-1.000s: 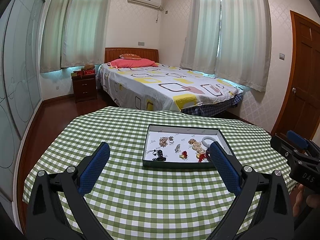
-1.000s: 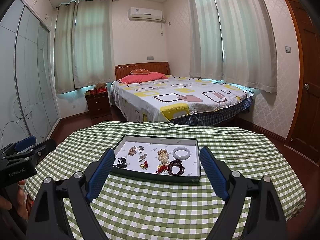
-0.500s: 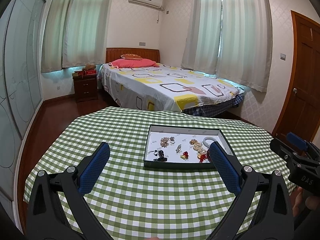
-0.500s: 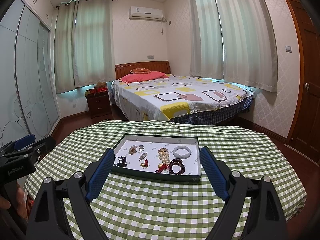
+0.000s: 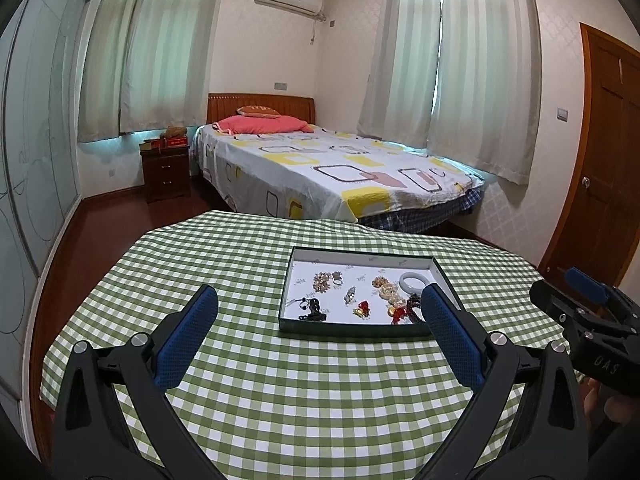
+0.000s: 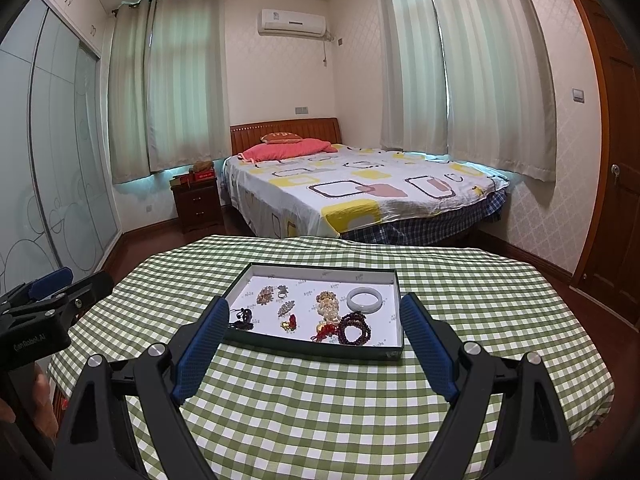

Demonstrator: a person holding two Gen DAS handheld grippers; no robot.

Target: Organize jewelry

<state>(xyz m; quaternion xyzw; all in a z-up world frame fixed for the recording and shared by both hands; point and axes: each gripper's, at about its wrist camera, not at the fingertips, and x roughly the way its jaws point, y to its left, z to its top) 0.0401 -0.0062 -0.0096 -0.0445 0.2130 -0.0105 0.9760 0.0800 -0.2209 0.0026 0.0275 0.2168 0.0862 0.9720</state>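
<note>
Jewelry [image 6: 320,312]: laid in a shallow tray [image 6: 316,346] on the checked table [image 6: 320,408].
Right tongs [image 6: 312,344]: held apart, empty, tray just beyond the tips.
Left tongs [image 5: 320,332]: spread wide, empty, tray far and right.

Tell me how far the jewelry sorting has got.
Done: nothing that shows. The white bangle, dark bead bracelet and brooches lie loose together in the tray on the checked tablecloth. In hand: nothing. The left gripper and right gripper are both open and empty, short of the tray. Left: picking up and arranging every piece.
</note>
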